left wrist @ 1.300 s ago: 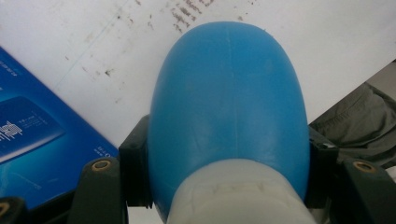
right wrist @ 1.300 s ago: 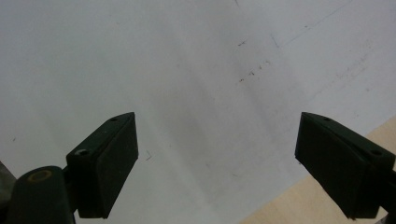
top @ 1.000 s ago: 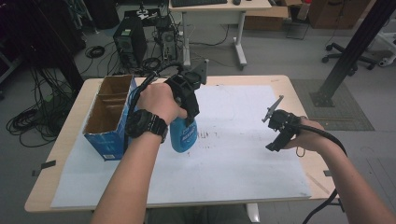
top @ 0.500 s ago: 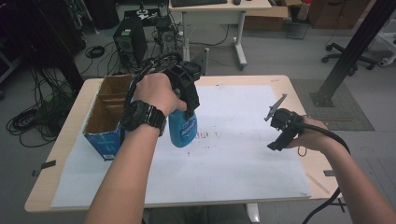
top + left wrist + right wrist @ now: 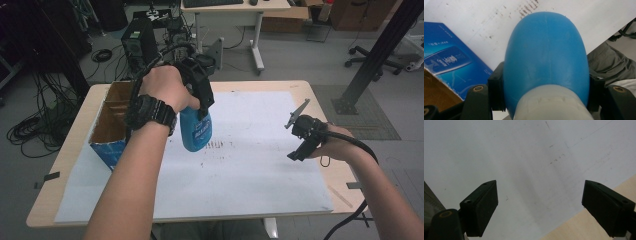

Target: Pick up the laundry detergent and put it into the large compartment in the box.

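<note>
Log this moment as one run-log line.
left hand-held gripper: shut on blue bottle, lifted beside box | right hand-held gripper: open, over white sheet

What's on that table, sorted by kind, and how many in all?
Blue bottle: 1
Open box: 1
White paper sheet: 1
Hand-held grippers, left and right: 2
Total: 5

Bottle (image 5: pixel 195 131) right of box (image 5: pixel 111 125)

Left hand-held gripper (image 5: pixel 200 102) raised, jaws clamped, wrist bent downward, right hand-held gripper (image 5: pixel 302 135) low, jaws wide apart
</note>
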{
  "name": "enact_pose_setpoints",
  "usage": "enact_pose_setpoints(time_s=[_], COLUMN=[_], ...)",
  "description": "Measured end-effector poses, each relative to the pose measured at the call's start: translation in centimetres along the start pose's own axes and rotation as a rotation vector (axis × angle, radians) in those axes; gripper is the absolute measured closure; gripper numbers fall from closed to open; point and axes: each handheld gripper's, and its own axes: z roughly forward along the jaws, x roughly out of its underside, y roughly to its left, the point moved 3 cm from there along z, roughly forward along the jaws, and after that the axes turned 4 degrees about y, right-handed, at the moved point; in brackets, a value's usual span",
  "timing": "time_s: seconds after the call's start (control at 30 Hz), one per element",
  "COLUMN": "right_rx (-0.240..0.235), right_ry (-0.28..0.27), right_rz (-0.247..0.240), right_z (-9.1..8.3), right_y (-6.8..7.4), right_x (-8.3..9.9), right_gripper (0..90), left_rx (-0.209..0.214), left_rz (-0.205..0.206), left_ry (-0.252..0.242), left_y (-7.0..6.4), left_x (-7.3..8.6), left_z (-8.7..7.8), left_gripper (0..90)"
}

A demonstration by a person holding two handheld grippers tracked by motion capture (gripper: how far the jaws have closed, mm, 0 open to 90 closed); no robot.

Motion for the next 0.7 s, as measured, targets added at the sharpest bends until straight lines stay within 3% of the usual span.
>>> enact_pose_setpoints(time_s=[0.33, 0.7], right_rx=[0.001, 0.000], right_ry=[-0.010, -0.011], right_rz=[0.000, -0.004], right_z=[-0.3, -0.3], right_y=[0.2, 0.2], right_x=[0.0, -0.2], right_gripper=[13.6, 13.6], left_rx=[-0.001, -0.002], left_rz=[-0.009, -0.020], left_ry=[-0.024, -0.027], left_y=[0.1, 0.5], left_x=[0.3, 0.4], left_z=[-2.1, -3.2], left_gripper=[37.5, 37.5])
